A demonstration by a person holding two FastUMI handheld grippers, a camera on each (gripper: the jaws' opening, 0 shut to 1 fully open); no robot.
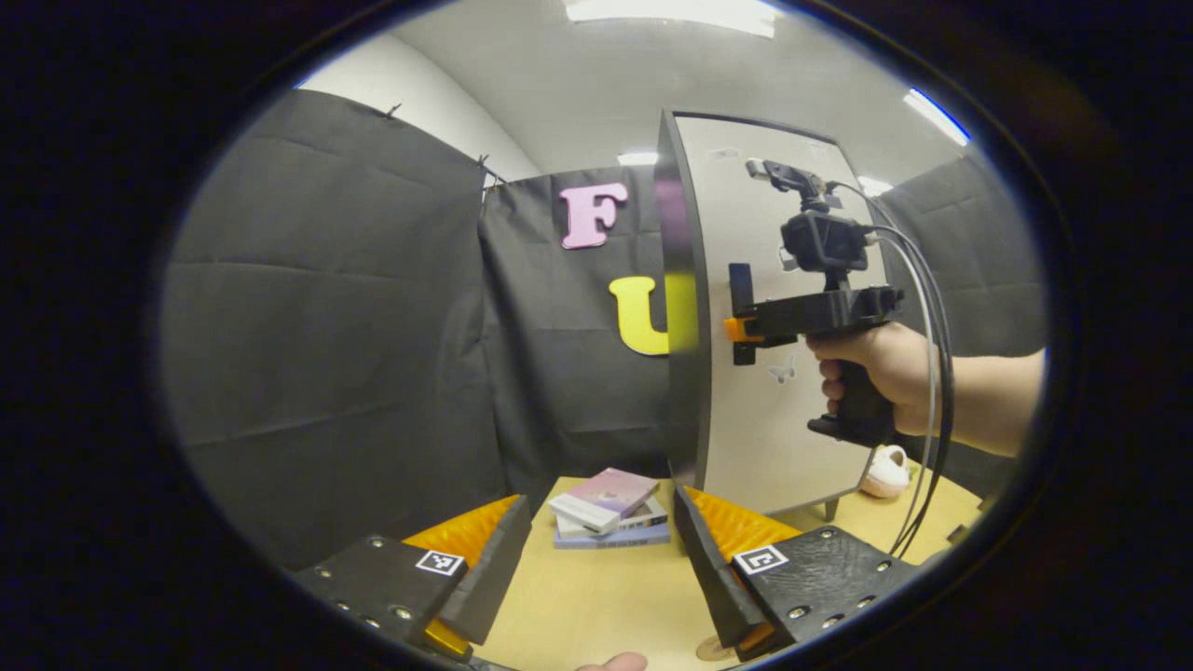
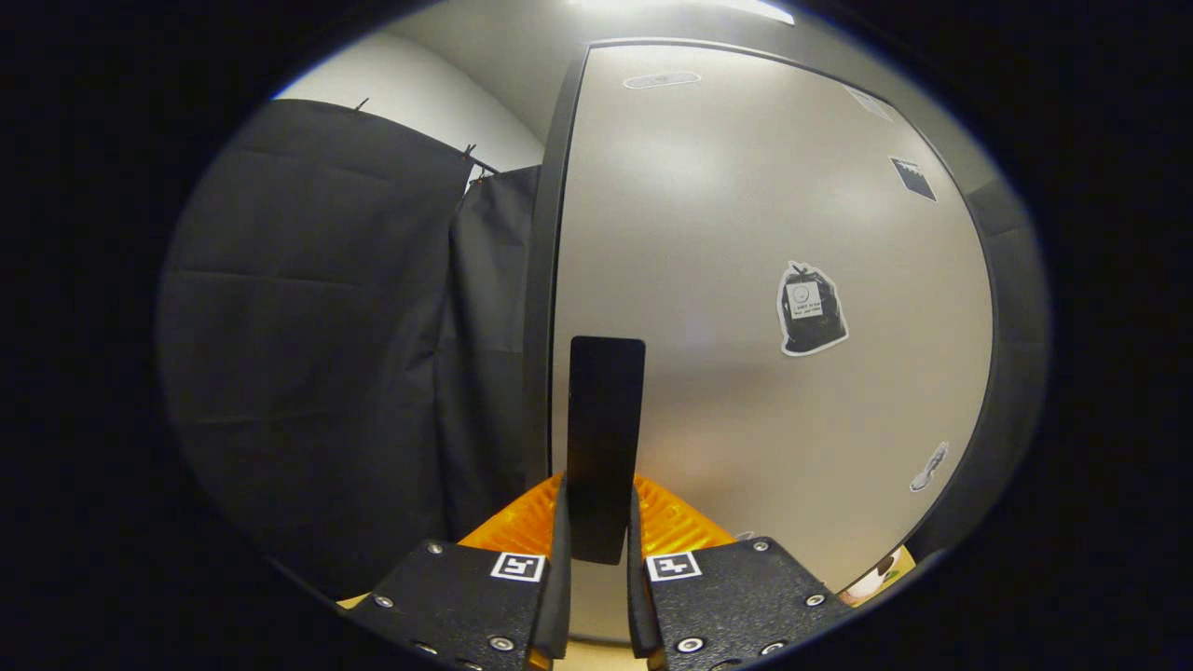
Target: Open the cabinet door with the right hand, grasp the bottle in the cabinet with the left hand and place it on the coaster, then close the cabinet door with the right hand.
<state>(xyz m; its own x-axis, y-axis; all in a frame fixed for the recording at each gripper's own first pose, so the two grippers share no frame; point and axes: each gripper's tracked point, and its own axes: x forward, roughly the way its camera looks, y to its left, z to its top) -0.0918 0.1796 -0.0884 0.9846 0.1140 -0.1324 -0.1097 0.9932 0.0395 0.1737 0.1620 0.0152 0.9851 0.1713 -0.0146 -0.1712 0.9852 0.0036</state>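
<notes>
**Door grabbed, everything else still to do**

Going left to right in the left gripper view: the left gripper (image 1: 596,568) hangs low over the table (image 1: 606,606) with its fingers spread wide and nothing between them, books (image 1: 610,508) stacked just beyond. Then the cabinet door (image 1: 774,308), looks shut or barely cracked, hard to say. On its handle (image 1: 740,312) sits the right gripper (image 1: 746,328), a hand (image 1: 881,368) behind it. In the right gripper view the right gripper (image 2: 596,550) is pinching that handle (image 2: 606,447), both fingers pressed on it. Can't see the bottle, presumably inside. A round bit at the table's near edge might be the coaster, can't tell. So it's step one: opening, fetching, placing, closing all remain.
</notes>
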